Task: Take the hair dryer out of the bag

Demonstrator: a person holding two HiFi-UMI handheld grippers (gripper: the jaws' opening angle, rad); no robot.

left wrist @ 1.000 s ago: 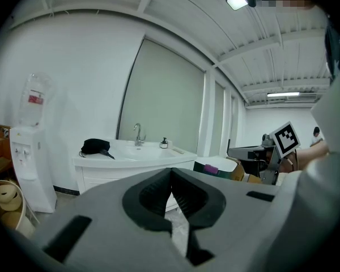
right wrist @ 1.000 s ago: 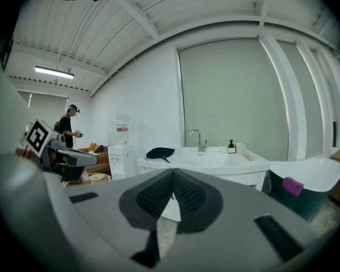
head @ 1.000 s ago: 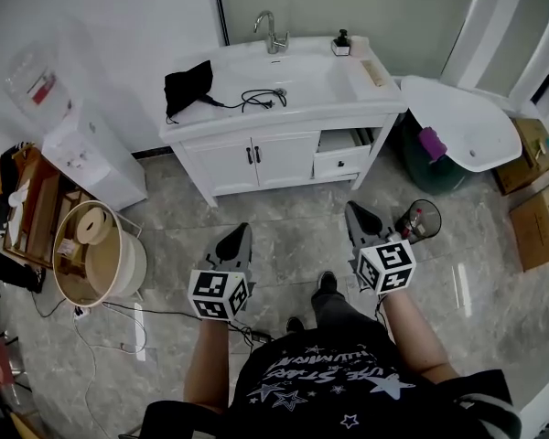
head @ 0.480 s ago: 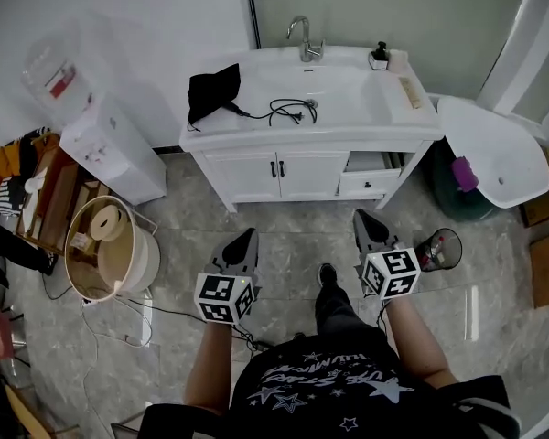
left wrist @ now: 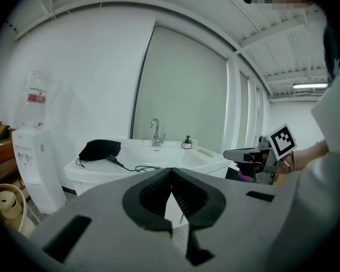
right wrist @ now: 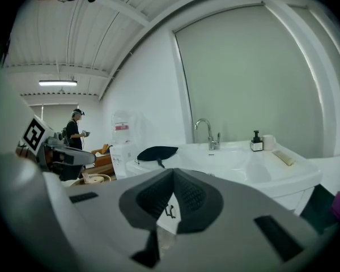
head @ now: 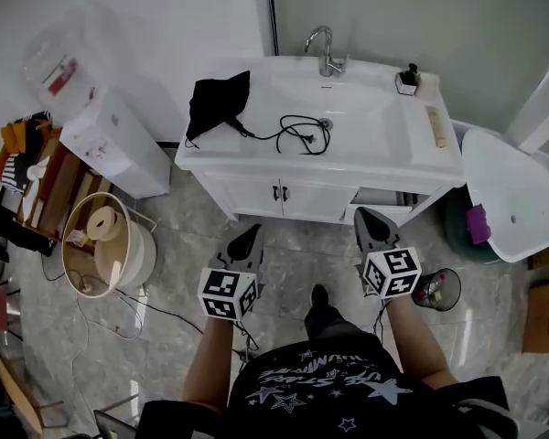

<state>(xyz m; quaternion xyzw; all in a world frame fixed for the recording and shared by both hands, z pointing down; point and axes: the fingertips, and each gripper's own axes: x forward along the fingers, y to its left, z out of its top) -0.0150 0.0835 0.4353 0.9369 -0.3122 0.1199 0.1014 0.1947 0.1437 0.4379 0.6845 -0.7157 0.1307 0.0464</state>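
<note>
A black bag [head: 217, 101] lies at the left end of the white vanity top [head: 366, 149], with a black cord [head: 297, 134] trailing out of it toward the basin. The hair dryer itself is hidden inside the bag [left wrist: 100, 149]. Both grippers hover over the floor in front of the cabinet, apart from the bag. My left gripper [head: 250, 240] is shut and empty, below the vanity's left half. My right gripper [head: 369, 219] is shut and empty too, just before the right cabinet front. The bag [right wrist: 157, 152] sits ahead and left of it.
A chrome tap [head: 325, 51] and a soap bottle [head: 406, 79] stand at the back of the vanity. A water dispenser [head: 105, 135] and a round bin with paper rolls [head: 105, 250] stand left. A small waste bin [head: 437, 289] and a white tub [head: 512, 195] are right. Cables cross the floor.
I have walked closer to the vanity; both grippers moved forward with me and now sit just before the cabinet. Their jaws stayed shut.
</note>
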